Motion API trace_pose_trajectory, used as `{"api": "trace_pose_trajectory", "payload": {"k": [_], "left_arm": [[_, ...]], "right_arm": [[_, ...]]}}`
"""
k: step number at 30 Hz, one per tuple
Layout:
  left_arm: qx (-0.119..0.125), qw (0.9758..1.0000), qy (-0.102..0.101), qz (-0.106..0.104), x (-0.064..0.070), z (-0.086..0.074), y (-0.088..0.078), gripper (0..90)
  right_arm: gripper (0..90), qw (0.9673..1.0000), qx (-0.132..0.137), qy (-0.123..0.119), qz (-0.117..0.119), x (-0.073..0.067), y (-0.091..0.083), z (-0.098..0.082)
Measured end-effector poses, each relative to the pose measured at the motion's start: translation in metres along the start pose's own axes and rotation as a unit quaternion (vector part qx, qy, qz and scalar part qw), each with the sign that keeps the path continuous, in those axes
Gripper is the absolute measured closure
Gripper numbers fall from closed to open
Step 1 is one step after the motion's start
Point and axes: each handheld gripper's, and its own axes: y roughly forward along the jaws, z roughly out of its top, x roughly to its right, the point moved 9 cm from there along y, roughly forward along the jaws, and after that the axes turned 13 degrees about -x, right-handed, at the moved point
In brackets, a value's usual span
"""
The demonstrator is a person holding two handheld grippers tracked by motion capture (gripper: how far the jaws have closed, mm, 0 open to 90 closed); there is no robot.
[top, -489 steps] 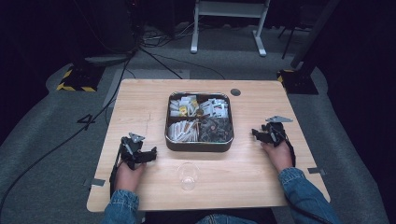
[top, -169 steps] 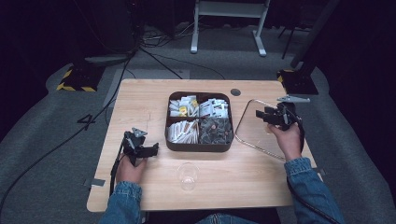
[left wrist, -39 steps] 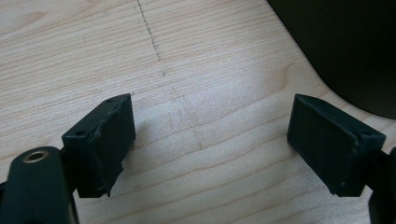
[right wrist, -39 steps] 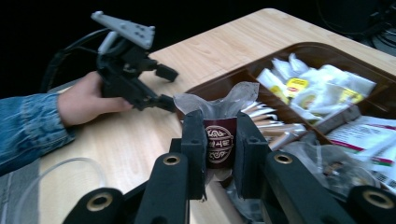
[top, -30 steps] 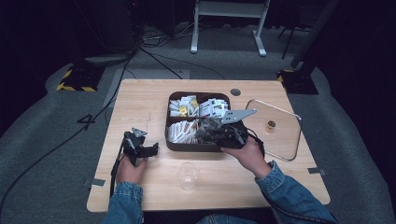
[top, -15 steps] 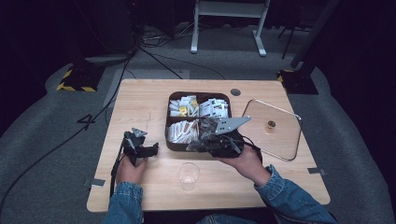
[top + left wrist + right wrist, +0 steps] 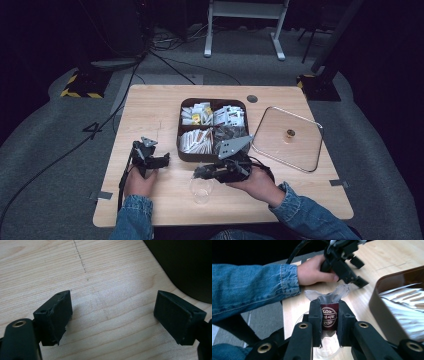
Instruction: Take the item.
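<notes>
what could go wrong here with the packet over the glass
1. The right gripper pinches the dark red packet by a narrow part; it may twist or slip out.
2. The clear glass sits right under that gripper in the high view, so a low pass could knock it over.
3. The left gripper rests open, apart from the glass, so nothing steadies it.

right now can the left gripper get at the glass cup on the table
Probably yes: the left gripper is open and empty, with bare table between it and the glass cup, though the right gripper hovers close over it.
</notes>
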Motion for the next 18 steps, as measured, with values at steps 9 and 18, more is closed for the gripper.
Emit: {"api": "trace_pose_trajectory", "payload": {"k": [9, 18], "left_arm": [[0.0, 1.0, 0.0, 0.0, 0.0, 0.0, 0.0, 15.7], [0.0, 1.0, 0.0, 0.0, 0.0, 0.0, 0.0, 15.7]], "right_arm": [[76.7, 0.9992, -0.038, -0.002, 0.015, -0.005, 0.016, -0.009], [76.6, 0.9981, -0.059, 0.0, 0.018, -0.004, 0.028, -0.017]]}}
